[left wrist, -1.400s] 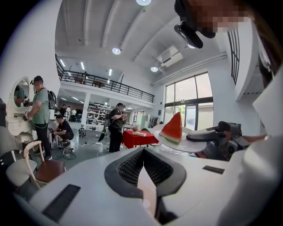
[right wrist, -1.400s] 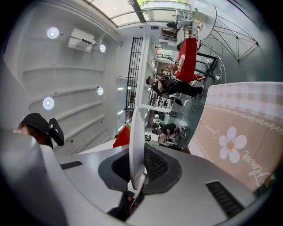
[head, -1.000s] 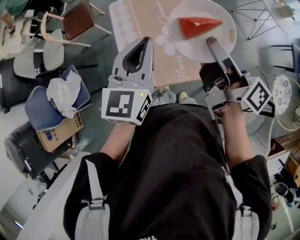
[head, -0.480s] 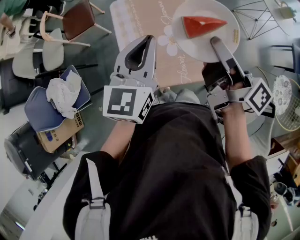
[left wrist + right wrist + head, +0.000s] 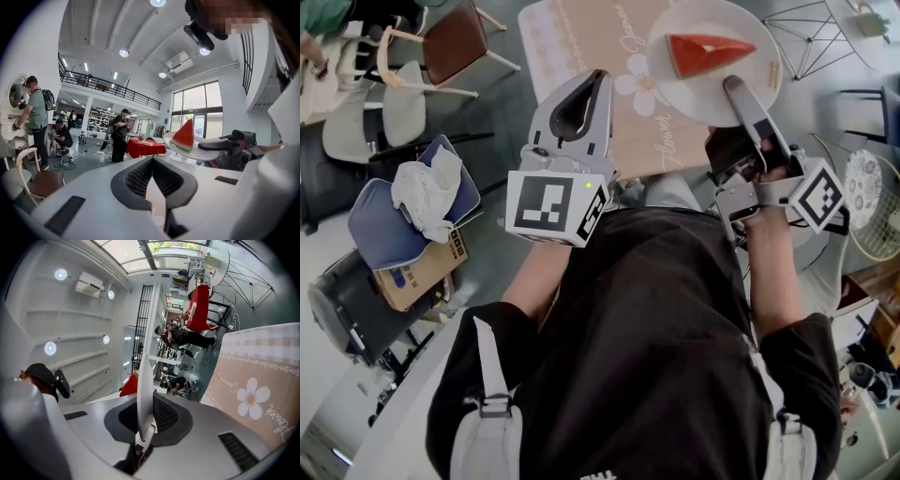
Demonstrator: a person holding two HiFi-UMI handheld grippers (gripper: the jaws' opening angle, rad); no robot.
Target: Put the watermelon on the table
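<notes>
My right gripper (image 5: 734, 89) is pinching the plate (image 5: 682, 92) by its rim, a watermelon slice (image 5: 705, 52) lying on it just ahead. My left gripper (image 5: 592, 79) is pressing its jaws together.

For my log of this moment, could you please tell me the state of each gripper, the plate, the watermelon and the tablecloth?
left gripper: jaws shut, nothing between them.
right gripper: jaws shut on the rim of the plate.
plate: held roughly level by its rim, over the tablecloth.
watermelon: one slice, resting on the plate.
tablecloth: spread flat.
</notes>
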